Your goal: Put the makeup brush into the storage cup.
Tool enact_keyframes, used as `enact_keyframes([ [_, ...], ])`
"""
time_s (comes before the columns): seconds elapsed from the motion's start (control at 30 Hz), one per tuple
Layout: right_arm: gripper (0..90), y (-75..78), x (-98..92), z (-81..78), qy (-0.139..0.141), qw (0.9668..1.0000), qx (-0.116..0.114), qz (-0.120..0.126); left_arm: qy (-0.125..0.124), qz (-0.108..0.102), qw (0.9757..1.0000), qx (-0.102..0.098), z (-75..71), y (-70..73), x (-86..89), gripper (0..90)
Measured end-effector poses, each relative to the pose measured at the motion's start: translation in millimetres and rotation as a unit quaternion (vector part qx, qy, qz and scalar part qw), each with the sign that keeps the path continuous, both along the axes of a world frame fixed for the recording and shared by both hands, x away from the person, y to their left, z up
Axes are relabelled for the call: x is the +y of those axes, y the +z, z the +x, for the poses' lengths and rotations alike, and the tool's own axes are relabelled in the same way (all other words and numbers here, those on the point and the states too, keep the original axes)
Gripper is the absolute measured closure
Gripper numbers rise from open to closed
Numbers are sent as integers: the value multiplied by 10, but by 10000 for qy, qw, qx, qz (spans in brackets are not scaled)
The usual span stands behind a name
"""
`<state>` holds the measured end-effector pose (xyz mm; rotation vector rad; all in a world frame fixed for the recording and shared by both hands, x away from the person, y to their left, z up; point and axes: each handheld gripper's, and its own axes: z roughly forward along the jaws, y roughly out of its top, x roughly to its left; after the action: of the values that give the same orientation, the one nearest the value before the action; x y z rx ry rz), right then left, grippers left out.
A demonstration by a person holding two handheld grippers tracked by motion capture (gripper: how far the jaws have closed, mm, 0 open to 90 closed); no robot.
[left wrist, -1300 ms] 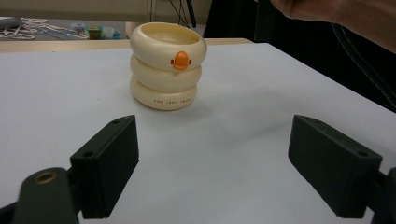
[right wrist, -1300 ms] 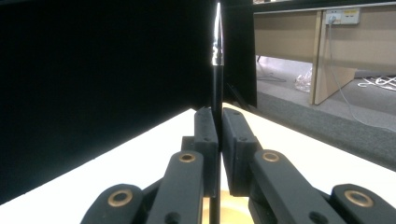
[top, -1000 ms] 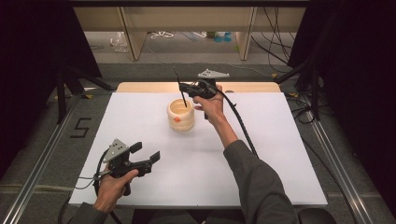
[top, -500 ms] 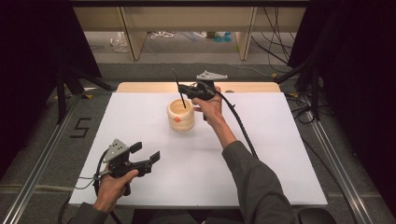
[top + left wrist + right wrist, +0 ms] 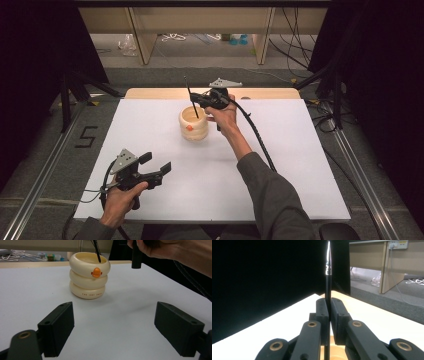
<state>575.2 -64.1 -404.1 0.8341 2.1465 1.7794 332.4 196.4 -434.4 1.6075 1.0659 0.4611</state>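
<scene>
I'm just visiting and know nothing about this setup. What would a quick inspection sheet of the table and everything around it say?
Surface: white tabletop, wooden strip at far edge.
Job's things: cream ringed pot with an orange mark; thin black pen upright, its lower end inside the pot.
Clutter: nothing seen on the table.
Grippers: right gripper shut on the pen above the pot; left gripper open, empty, near the table's front left.
Cables: black cable trails from the right gripper.
Surroundings: wooden desk legs, floor cables, dark curtains.

A lab: black curtains [image 5: 30,60], floor rails [image 5: 45,175], trailing cables [image 5: 300,45].
</scene>
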Motion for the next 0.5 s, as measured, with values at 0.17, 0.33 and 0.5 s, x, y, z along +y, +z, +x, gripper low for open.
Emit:
enact_keyframes([
  [0.17,856,-57,-4,-3,7,10000,22,22,-11,-29,10000,-11,4,-4,0,155],
  [0.33,857,-86,-9,-4,9,10000,75,5,-7,-25,10000,-2,5,-4,0,155],
  [0.5,856,-116,-13,-6,5,10000,71,1,-14,-18,10000,-5,6,-5,1,155],
])
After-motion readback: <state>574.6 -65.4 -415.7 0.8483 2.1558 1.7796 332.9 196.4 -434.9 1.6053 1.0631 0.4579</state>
